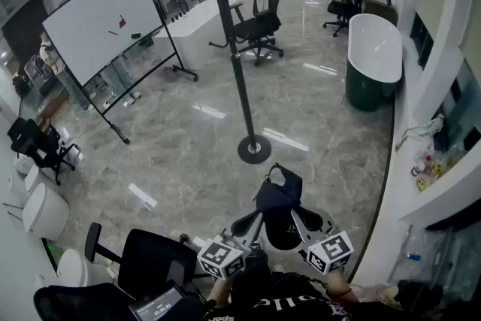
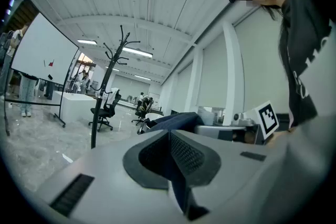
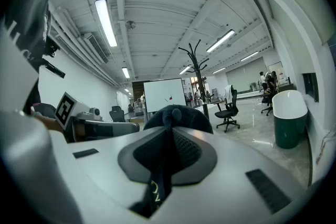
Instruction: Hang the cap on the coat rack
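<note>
Head view: dark navy fabric cap (image 1: 277,205) sits low centre of frame, pinched from both sides, left gripper (image 1: 258,220) on its left edge and right gripper (image 1: 298,219) on its right edge. The black metal coat rack (image 1: 240,79) stands up-frame, well apart from the cap, with its round base on the grey marble floor (image 1: 188,139) and only bare floor between. A white whiteboard on a wheeled black stand (image 1: 104,20) is upper left, a black office chair (image 1: 258,27) is beyond the pole, and a white oval tub with a dark green base (image 1: 373,58) is upper right; all are off the direct line, so I see no obstruction. Left gripper view: the jaws are clenched on a fold of the navy cloth, the rest of the cap bulges past the tips at centre, and the rack is mid-left. Right gripper view: the jaws are likewise clamped on cap fabric, the crown with its top button sits right ahead, and the rack is behind it, centre-right. Handling, my read: it's light, soft and floppy, so it will sag unless held at two points. It isn't fragile and the cloth gives decent friction. Keep the holds on opposite rim edges so the opening stays spread, then drop it over a hook.
</note>
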`<state>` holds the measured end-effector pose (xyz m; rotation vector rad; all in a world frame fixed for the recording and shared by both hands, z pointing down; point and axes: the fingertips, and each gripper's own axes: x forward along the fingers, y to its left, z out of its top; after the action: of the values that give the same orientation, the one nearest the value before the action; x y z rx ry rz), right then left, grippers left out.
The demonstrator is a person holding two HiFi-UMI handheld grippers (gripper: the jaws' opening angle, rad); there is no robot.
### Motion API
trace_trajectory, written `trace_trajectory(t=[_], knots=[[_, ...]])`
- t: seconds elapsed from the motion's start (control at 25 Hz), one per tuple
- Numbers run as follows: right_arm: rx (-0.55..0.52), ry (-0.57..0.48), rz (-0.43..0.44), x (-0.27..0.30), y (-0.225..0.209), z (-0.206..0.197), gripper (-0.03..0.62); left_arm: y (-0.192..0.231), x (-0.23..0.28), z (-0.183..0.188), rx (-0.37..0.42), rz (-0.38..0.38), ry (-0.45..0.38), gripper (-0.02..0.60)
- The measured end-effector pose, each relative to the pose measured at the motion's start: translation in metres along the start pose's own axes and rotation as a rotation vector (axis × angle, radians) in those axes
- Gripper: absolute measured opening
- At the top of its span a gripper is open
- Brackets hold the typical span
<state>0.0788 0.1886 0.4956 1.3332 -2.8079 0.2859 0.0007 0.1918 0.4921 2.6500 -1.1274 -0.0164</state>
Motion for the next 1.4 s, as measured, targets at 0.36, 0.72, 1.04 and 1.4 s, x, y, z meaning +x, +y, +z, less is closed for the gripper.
trace_trajectory(t=[0.36, 0.72, 1.04, 1.4], knots=[[-0.005, 0.008, -0.012, 0.044, -0.036, 0.003, 0.032, 0.047, 0.037, 0.009, 0.012, -0.007, -0.024, 0.000], [-0.019, 0.012, -0.017, 0.136, -0.067, 0.024, 0.032, 0.137, 0.082, 0.039, 0.016, -0.015, -0.048, 0.000], [-0.039, -0.004, -0.012, 0.238, -0.088, 0.052, 0.032, 0.238, 0.112, 0.076, 0.024, 0.005, -0.086, 0.000], [-0.065, 0.012, -0.057, 0.309, -0.115, 0.059, 0.032, 0.308, 0.133, 0.087, 0.000, -0.009, -0.053, 0.000]])
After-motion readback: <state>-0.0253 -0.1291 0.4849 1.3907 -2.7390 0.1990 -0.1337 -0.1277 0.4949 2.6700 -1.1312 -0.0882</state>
